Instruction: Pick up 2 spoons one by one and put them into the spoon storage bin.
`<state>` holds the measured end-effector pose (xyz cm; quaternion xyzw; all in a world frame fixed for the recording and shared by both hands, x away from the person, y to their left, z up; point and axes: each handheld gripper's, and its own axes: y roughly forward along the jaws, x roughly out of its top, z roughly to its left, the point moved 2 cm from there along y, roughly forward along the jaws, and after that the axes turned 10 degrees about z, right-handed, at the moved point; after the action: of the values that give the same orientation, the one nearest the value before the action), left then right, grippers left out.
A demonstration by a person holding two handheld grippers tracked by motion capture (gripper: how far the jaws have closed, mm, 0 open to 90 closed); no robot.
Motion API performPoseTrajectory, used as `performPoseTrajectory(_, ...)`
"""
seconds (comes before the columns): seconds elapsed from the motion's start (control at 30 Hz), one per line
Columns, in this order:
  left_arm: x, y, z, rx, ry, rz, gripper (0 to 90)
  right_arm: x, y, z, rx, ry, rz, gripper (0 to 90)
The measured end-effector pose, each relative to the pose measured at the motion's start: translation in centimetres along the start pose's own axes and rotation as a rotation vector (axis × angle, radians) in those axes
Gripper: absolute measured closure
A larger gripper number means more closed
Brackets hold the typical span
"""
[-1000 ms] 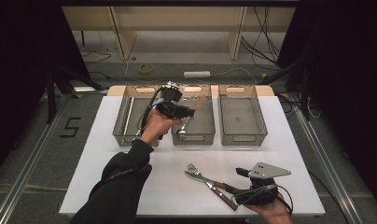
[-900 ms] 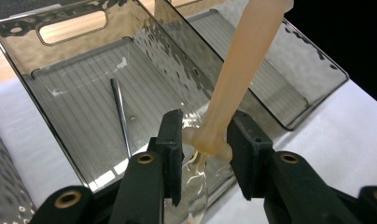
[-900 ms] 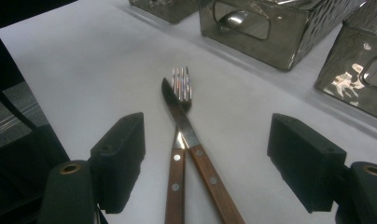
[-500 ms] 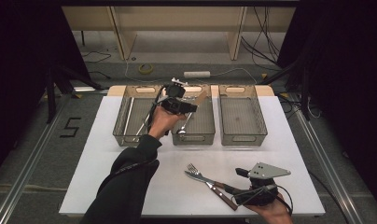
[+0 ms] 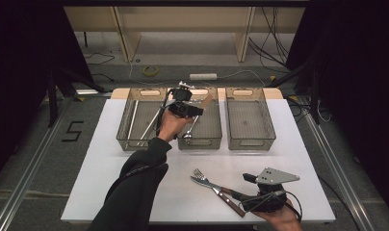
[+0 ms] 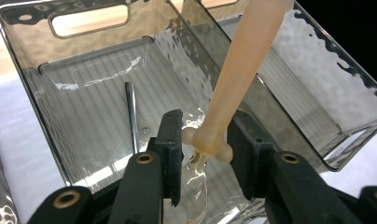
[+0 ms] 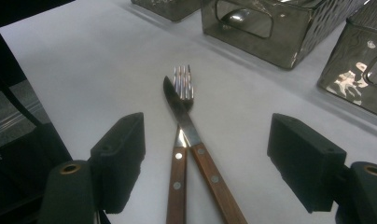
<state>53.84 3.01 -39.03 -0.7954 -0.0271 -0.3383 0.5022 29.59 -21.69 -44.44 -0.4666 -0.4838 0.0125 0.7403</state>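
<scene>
My left arm stretches forward from the near edge of the white table, sleeve dark, its hand wrapped round the left gripper, whose jaws are clamped on something pale and slim. My right hand sits at the table's near right corner, cradling the right gripper low and level, its jaws spread wide with nothing pinched between them

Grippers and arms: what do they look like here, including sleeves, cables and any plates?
Both grippers are black with two blocky black jaws and brass-coloured pivot rivets. The right gripper carries a grey three-cornered plate on top and trails a black cable. The left gripper sits on a hand in a dark long sleeve.
</scene>
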Motion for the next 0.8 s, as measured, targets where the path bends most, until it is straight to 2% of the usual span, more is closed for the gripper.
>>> performPoseTrajectory(0.23,-0.4,0.9,0.2,0.011,-0.009,0.027,66.1,0.0,0.0,0.1,0.002,0.0,0.002,28.8)
performPoseTrajectory(0.33,-0.5,1.2,0.4,0.013,-0.024,0.033,66.0,0.0,0.1,0.0,0.002,-0.002,0.007,28.7)
performPoseTrajectory(0.7,-1.1,2.2,1.0,0.023,-0.054,0.095,64.9,0.0,0.1,0.0,0.005,0.001,0.009,28.8)
performPoseTrajectory(0.77,-1.1,2.2,1.1,0.023,-0.06,0.106,62.9,0.0,0.1,0.0,0.005,0.003,0.006,28.7)
performPoseTrajectory(0.8,-1.1,2.2,1.1,0.016,-0.065,0.097,58.8,0.0,0.2,0.0,0.005,0.0,0.009,28.7)
